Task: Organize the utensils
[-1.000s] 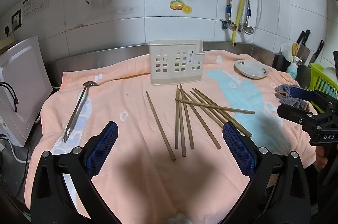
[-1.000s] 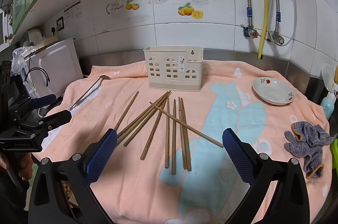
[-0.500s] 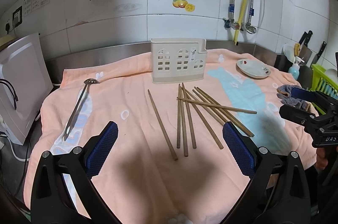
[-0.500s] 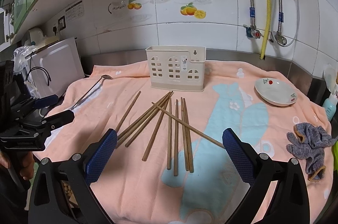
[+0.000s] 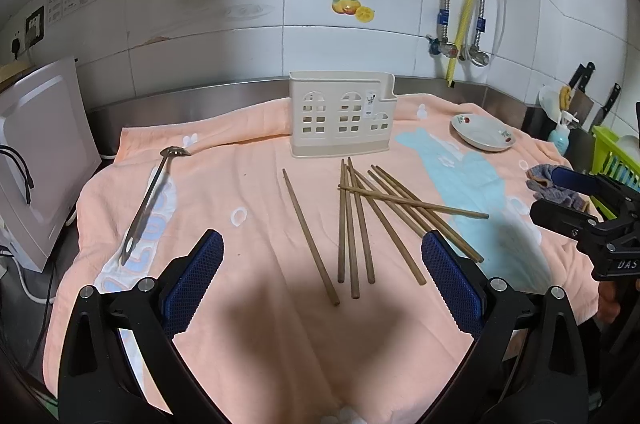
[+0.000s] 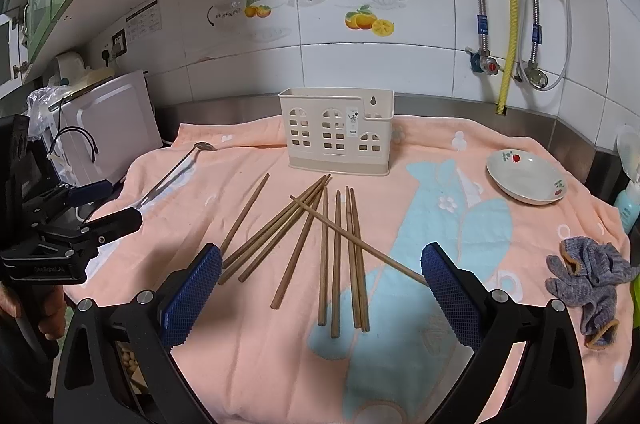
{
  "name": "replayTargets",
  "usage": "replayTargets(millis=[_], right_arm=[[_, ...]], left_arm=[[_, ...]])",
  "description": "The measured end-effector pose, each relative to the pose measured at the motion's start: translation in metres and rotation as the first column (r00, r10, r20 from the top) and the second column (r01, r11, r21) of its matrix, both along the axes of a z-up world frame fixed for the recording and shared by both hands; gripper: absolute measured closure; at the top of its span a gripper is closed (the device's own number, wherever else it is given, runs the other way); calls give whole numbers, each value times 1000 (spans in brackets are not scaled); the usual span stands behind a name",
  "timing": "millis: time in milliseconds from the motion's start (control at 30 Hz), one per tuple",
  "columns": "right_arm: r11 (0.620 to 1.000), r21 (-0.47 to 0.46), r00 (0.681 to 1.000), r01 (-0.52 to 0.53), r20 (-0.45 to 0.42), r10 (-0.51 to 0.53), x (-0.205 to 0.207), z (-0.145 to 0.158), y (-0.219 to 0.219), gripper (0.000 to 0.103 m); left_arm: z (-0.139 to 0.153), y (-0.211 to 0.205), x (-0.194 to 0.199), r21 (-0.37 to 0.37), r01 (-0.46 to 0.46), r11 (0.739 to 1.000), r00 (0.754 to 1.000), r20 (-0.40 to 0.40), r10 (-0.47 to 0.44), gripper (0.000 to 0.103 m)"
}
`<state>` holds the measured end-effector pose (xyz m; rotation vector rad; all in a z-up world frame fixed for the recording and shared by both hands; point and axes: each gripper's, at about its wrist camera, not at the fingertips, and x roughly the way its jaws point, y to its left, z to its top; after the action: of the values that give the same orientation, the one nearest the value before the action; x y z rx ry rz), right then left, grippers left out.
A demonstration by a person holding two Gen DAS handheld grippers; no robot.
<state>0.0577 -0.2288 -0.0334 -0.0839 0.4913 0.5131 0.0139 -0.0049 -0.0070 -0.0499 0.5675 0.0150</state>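
Several brown wooden chopsticks (image 5: 360, 220) lie scattered on the peach towel (image 5: 248, 184), one of them crossing the rest. Behind them stands a cream plastic utensil holder (image 5: 342, 116) with window cut-outs, seemingly empty. A long metal spoon (image 5: 150, 200) lies at the left of the towel. My left gripper (image 5: 320, 248) hovers open in front of the chopsticks, holding nothing. My right gripper (image 6: 320, 276) is also open and empty, near the chopsticks (image 6: 320, 240), with the holder (image 6: 338, 132) beyond and the spoon (image 6: 176, 170) to the left. Each gripper appears at the edge of the other's view.
A small white plate (image 6: 526, 176) sits at the right rear of the towel. Near the right edge lies a grey knit glove (image 6: 592, 276). A white appliance (image 5: 36, 160) stands at the left. Knives and a green rack (image 5: 612, 156) are at the far right, the tiled wall behind.
Both views have shifted only slightly. Nothing on the towel has moved, and both grippers stay open and empty.
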Motion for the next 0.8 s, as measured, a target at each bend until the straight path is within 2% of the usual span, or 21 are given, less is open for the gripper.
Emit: replayTargets(millis=[367,800], right_arm=[[1000,-4,1000,-18,-4,18,6,-2,2,6],[992,-93,996,-84,-9,84,31,-17,-1,11]], left_arm=[[0,3,3,-7,-10,1000,1000,-6,10,5],[-14,12,20,-23,-35,999,998,-52,34,5]])
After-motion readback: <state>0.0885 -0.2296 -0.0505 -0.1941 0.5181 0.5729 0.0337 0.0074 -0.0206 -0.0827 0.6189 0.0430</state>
